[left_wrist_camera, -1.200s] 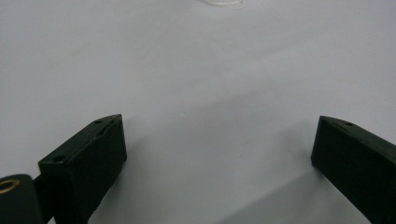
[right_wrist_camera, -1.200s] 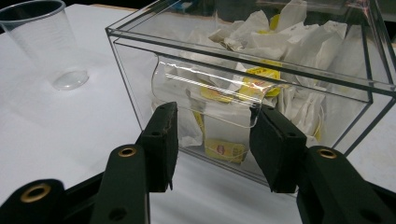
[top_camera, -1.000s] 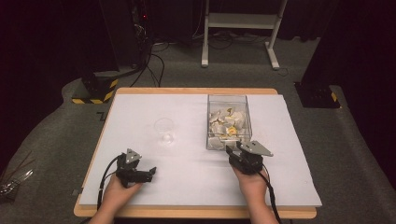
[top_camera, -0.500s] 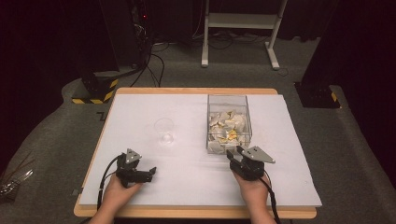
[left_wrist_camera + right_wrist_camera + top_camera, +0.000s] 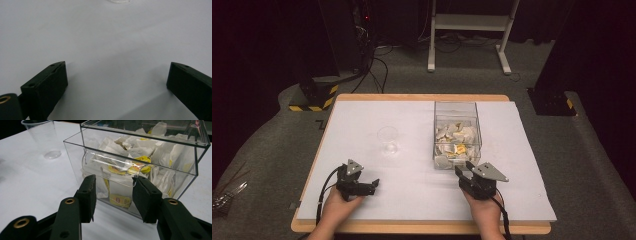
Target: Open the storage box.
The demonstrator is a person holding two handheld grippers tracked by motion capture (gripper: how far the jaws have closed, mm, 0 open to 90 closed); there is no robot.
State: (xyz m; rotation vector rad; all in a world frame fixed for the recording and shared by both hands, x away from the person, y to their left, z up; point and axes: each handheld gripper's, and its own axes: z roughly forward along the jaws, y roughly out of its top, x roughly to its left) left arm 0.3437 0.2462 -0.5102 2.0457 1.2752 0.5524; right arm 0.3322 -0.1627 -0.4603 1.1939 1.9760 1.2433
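Right gripper view: jaws parted, empty, at the clear box's front opening.

Right gripper [image 5: 113, 197] sits just before the clear box [image 5: 457, 132] of tea bags [image 5: 140, 160]; left gripper [image 5: 362, 186] rests wide open on the table [image 5: 362, 115], plastic cup [image 5: 388, 140] farther off.

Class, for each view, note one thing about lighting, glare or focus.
High view: the table is brightly lit, the room behind dark. Left gripper view: soft shadows beside the black jaws, the cup base blurred. Right gripper view: glare streaks on the clear box, near jaws soft.
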